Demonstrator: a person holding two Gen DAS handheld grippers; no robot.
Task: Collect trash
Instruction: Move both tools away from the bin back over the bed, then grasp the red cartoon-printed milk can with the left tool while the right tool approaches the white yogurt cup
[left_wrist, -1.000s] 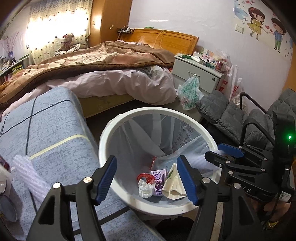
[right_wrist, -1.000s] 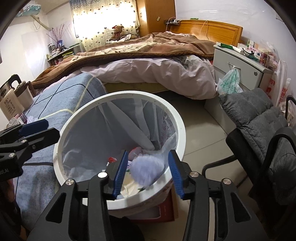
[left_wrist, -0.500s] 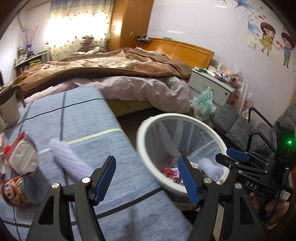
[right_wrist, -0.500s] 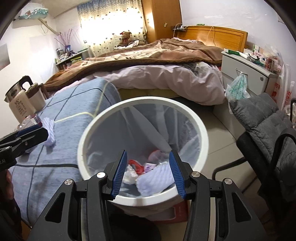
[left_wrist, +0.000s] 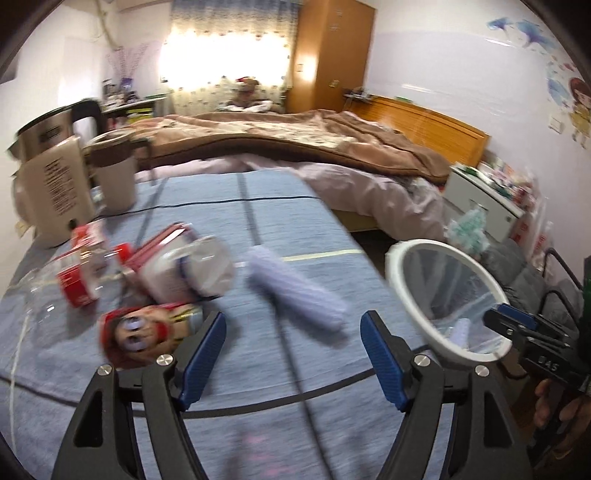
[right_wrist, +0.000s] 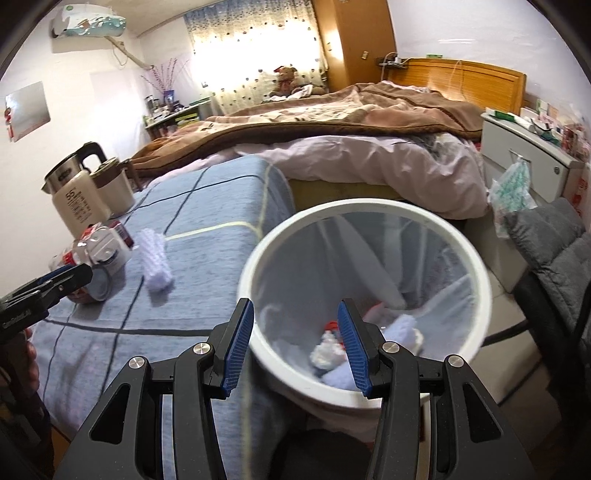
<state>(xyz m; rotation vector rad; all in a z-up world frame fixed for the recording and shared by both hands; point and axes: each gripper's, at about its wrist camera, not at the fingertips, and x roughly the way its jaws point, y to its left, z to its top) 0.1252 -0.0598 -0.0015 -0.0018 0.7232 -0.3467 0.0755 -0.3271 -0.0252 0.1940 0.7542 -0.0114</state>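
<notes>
Between your left jaws you see a pale purple ribbed foam roll (left_wrist: 295, 291) on a blue cloth with dark lines (left_wrist: 258, 206). Beyond your right jaws sits a round white bin (right_wrist: 476, 273).

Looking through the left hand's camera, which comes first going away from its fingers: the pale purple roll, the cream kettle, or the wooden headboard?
1. Pale purple roll: lying on the blue cloth just ahead of the left gripper.
2. Cream kettle: standing at the far left of the cloth.
3. Wooden headboard: across the room, far right, behind the bed.
</notes>
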